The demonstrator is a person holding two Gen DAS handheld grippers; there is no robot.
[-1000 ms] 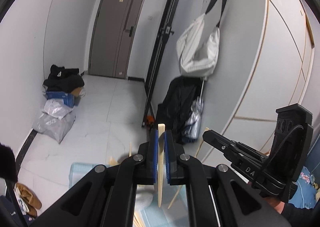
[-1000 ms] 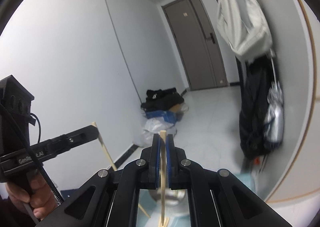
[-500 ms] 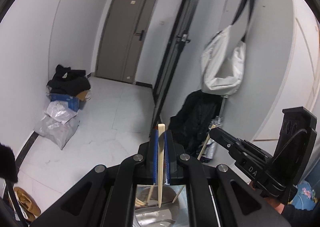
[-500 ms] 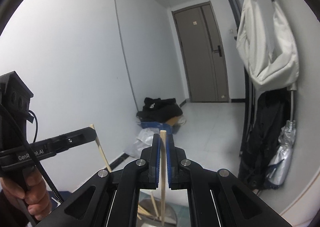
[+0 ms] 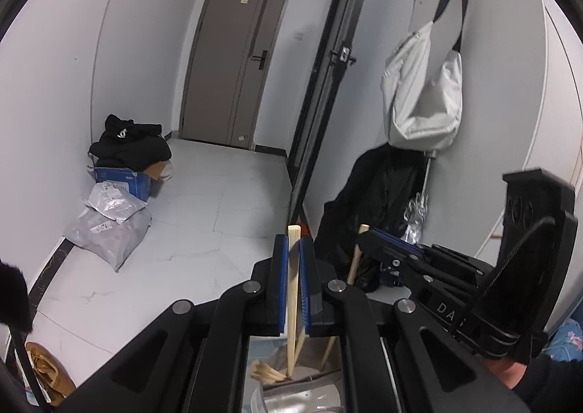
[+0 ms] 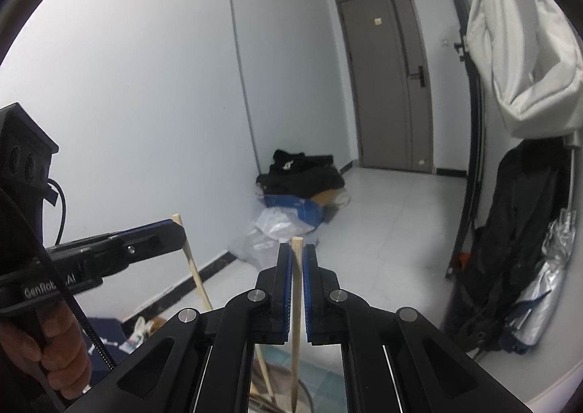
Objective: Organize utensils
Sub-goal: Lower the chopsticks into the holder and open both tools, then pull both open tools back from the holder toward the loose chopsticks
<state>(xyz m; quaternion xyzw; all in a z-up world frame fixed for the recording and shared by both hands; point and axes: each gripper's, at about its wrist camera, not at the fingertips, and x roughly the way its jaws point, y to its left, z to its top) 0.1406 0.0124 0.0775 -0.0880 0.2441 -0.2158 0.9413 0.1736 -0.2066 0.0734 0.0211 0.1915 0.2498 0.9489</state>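
Observation:
My left gripper (image 5: 293,241) is shut on a pale wooden chopstick (image 5: 292,289) held upright. Its lower end hangs at the mouth of a shiny metal holder (image 5: 313,396), where several chopsticks (image 5: 267,373) lean. To the right, my right gripper (image 5: 366,235) grips a second chopstick (image 5: 354,261) that slants down toward the same holder. In the right wrist view, my right gripper (image 6: 297,249) is shut on that chopstick (image 6: 296,307), tip down above the holder's rim (image 6: 309,396). The left gripper (image 6: 176,229), held by a hand (image 6: 47,351), carries its chopstick (image 6: 195,276) at the left.
A teal patterned cloth (image 6: 328,378) lies under the holder. On the tiled floor, a blue box with black clothes (image 5: 124,172) and grey bags (image 5: 109,227) sit by the left wall. A white bag (image 5: 422,96), a black coat (image 5: 375,201) and a silver umbrella (image 6: 546,289) hang at the right.
Both grippers have come down and forward with their chopsticks still gripped. The metal holder has come into view beneath them, and the chopsticks' lower ends now hang at its mouth.

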